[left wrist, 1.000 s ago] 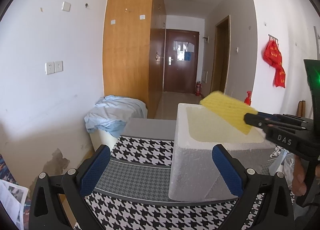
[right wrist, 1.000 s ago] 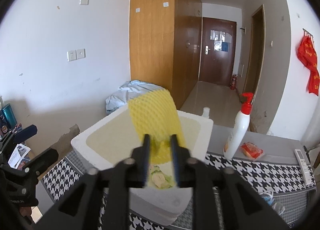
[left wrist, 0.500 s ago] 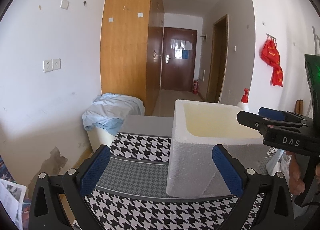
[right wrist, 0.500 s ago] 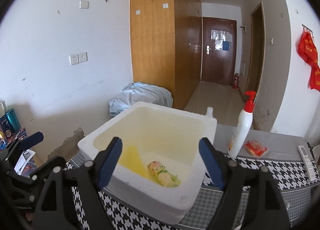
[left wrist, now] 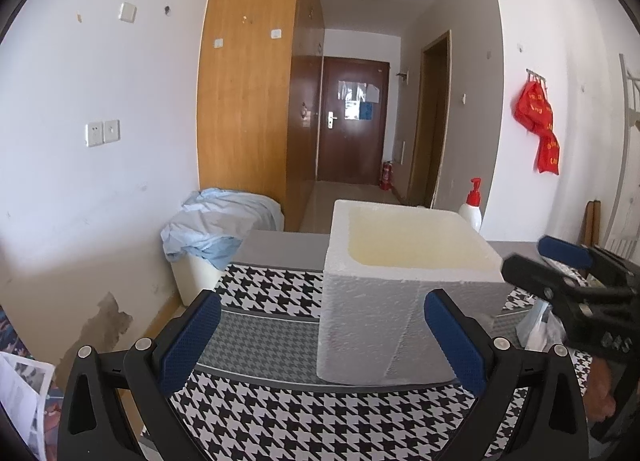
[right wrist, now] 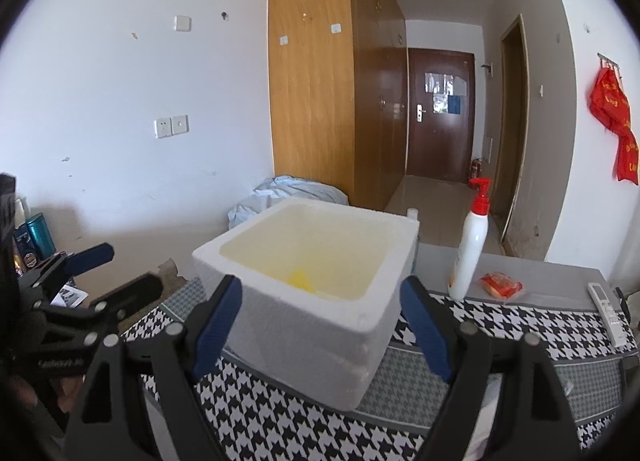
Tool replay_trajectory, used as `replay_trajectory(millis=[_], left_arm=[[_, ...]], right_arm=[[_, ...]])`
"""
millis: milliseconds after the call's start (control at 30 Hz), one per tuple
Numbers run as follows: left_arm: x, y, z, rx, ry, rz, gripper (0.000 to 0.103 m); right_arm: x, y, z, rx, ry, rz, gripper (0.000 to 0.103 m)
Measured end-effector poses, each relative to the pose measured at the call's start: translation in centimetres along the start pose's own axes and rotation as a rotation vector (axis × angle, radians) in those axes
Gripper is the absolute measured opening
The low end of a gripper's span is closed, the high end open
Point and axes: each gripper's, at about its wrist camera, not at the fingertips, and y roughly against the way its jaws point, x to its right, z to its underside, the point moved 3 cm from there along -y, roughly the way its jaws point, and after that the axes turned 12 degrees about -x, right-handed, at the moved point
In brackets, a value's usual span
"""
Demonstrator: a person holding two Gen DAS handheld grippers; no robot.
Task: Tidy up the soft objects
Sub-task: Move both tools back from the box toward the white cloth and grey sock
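From the left wrist view, your left tool (left wrist: 320,333) is spread wide with nothing between its blue pads, held low over the houndstooth-covered tabletop (left wrist: 272,289), and the white foam box (left wrist: 404,301) stands just ahead of it, nearer the right-hand pad. Only the box's pale inner wall shows from here; its contents are hidden by the rim. Your right tool (left wrist: 560,261) reaches in from the right edge beside the box, its jaws apart and holding nothing. A white pump bottle (left wrist: 472,209) with a red top stands behind the box. From the right wrist view, your right tool (right wrist: 320,325) is likewise wide open and empty, its pads framing the near corner of the foam box (right wrist: 320,325). Inside the box, low against the bottom, lies the yellow foam net (right wrist: 300,279), only partly visible past the rim. The pump bottle (right wrist: 470,245) stands upright to the right of the box, with an orange packet (right wrist: 502,285) near it and a white remote (right wrist: 610,311) further right. Your left tool (right wrist: 116,273) shows at the left, open.
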Motion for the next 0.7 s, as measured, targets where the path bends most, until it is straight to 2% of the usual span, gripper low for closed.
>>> replay_trajectory(millis=[367, 700], left_arm=[[1.7, 1.7, 1.1, 0.031, -0.005, 0.006, 0.102], [2.9, 2.1, 2.3, 0.065, -0.021, 0.011, 0.102]], right_arm=[[1.2, 1.3, 2.2, 0.011, -0.016, -0.019, 0.089], [2.3, 2.4, 4.1, 0.021, -0.017, 0.014, 0.089]])
